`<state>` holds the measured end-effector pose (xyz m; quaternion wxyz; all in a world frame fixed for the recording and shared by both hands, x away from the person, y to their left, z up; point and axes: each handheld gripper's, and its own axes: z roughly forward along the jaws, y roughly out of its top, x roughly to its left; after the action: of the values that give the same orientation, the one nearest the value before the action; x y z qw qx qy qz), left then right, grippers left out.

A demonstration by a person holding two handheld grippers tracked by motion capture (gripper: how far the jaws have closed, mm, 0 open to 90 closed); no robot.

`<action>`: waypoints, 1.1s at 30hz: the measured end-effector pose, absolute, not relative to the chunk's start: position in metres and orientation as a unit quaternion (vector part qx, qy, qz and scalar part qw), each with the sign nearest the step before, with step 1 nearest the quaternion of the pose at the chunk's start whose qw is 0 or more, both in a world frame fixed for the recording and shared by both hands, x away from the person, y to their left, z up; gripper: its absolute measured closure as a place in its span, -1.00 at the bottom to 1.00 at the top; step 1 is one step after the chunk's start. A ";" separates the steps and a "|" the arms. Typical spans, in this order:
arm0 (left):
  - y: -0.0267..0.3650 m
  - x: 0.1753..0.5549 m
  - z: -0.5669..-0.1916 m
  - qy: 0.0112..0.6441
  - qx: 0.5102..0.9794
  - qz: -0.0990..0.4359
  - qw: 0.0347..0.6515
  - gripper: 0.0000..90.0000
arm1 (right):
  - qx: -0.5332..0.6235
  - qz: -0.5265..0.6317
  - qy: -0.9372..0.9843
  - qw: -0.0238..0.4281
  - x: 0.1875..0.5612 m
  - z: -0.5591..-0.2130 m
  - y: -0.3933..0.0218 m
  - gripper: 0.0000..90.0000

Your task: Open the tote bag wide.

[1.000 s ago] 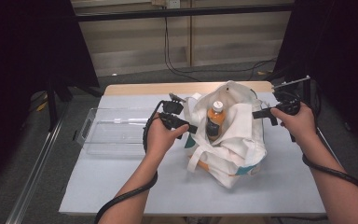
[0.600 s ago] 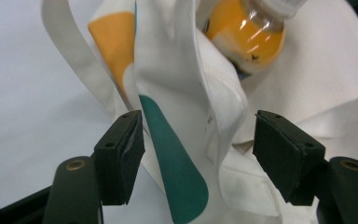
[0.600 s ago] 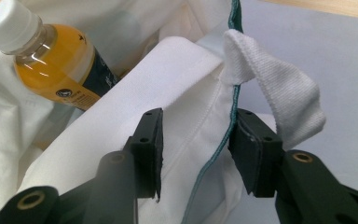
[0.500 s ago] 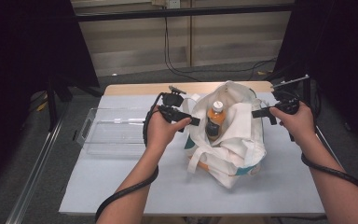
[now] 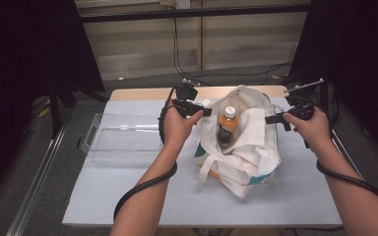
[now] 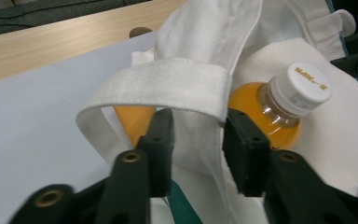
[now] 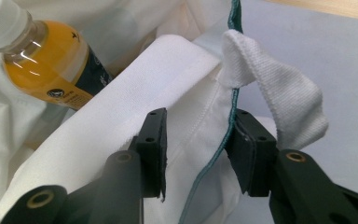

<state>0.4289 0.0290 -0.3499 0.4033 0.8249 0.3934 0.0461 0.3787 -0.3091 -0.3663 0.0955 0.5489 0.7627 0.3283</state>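
Observation:
A white tote bag (image 5: 246,157) stands open on the table with an orange-drink bottle (image 5: 226,125) upright inside it. My left gripper (image 5: 207,111) is at the bag's left rim. Its jaws have just been closing, and in the left gripper view (image 6: 198,135) loose bag fabric lies between them under a handle strap (image 6: 168,84), with the bottle (image 6: 270,112) just beyond. My right gripper (image 5: 268,119) is at the bag's right rim and has also been closing slightly. In its own view (image 7: 196,135) the teal-edged rim sits in the gap, beside a strap (image 7: 279,93) and the bottle (image 7: 51,70).
A clear plastic tray (image 5: 123,142) lies on the table left of the bag. A strip of bare wood (image 5: 142,93) runs along the table's far edge. Black cables trail from both grippers, and dark frames stand on either side.
My left hand has shifted a little up and back along the bag's left rim. The right hand, the bag and the bottle have stayed where they were.

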 end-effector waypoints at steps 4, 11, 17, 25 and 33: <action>0.026 0.434 -0.350 0.389 0.831 0.038 0.396 0.80 | 0.550 0.331 0.760 0.096 0.380 -0.368 -0.312 0.34; 0.028 0.437 -0.349 0.393 0.831 0.032 0.392 0.85 | 0.549 0.331 0.761 0.100 0.380 -0.366 -0.313 0.31; 0.027 0.434 -0.348 0.393 0.832 0.034 0.391 0.85 | 0.553 0.335 0.754 0.112 0.374 -0.358 -0.319 0.22; 0.025 0.433 -0.347 0.394 0.831 0.039 0.390 0.85 | 0.559 0.340 0.745 0.127 0.373 -0.354 -0.321 0.23; 0.027 0.438 -0.348 0.393 0.835 0.036 0.383 0.86 | 0.567 0.339 0.739 0.133 0.386 -0.360 -0.318 0.61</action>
<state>0.4378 0.0270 -0.3485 0.3834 0.8349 0.3933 0.0361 0.3863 -0.3179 -0.3596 0.1334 0.5669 0.7391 0.3386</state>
